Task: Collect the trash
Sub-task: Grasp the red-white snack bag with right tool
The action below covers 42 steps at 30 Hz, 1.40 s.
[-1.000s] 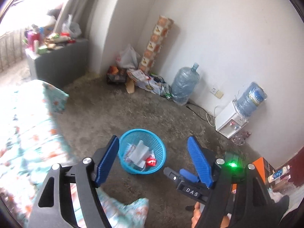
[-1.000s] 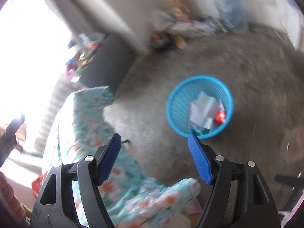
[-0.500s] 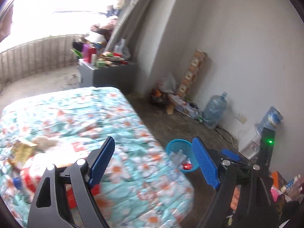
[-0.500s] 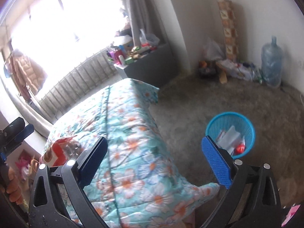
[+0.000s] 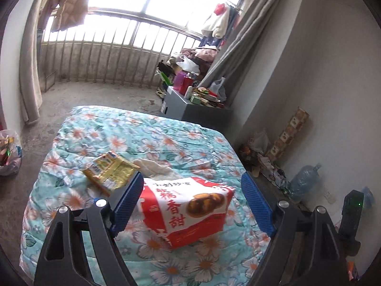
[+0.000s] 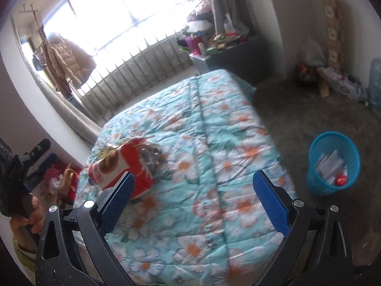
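A red and white snack bag (image 5: 190,212) lies on the floral quilt (image 5: 142,131) of a bed. My left gripper (image 5: 192,203) is open and hovers over it; the bag sits between the blue pads (image 5: 128,202) without being pressed. A crumpled yellow wrapper (image 5: 109,169) and a white tissue (image 5: 154,166) lie just beyond it. My right gripper (image 6: 193,195) is wide open over bare quilt (image 6: 214,143), nothing between its fingers. The same bag (image 6: 121,166) is to its left. A blue mesh basket (image 6: 333,164) with paper scraps stands on the floor to the right.
A hand (image 6: 33,214) holds the left gripper at the far left of the right wrist view. A grey cabinet (image 5: 190,109) loaded with clutter stands past the bed. A water bottle (image 5: 302,183) and boxes line the right wall. A filled plastic bag (image 5: 9,152) sits on the floor at left.
Both views have swung from the blue basket on the floor over to the bed. Both sets of jaws stand wider. The snack bag now lies between the left fingers.
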Available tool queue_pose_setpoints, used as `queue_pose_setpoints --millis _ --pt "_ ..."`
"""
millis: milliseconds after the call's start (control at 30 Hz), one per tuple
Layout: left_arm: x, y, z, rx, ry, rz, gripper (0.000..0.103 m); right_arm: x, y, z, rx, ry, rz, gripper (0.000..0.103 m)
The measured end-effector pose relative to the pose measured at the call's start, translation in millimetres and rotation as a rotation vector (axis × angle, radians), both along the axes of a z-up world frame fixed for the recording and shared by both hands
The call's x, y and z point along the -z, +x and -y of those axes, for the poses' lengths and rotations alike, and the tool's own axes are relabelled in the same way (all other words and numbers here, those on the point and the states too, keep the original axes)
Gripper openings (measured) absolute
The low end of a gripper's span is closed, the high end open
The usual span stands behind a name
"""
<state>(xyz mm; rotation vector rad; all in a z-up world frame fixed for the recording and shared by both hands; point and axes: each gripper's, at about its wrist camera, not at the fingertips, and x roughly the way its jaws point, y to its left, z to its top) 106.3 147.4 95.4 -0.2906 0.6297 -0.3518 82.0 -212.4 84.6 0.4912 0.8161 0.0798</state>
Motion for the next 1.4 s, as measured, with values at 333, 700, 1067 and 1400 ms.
queue_pose_setpoints --millis 333,700,1067,1400 --pt "45 11 -37 -0.07 -0.014 -0.074 0.082 20 25 -39 -0.117 0.216 -0.083 0.089" --pt "40 14 -14 0.125 0.021 0.001 0.079 11 81 -44 -0.182 0.313 -0.051 0.08" --pt "63 30 7 0.191 0.049 -0.056 0.079 33 150 -69 -0.301 0.39 -0.208 0.046" --pt "57 8 0 0.211 0.043 -0.023 0.079 18 128 -90 -0.432 0.318 -0.105 0.014"
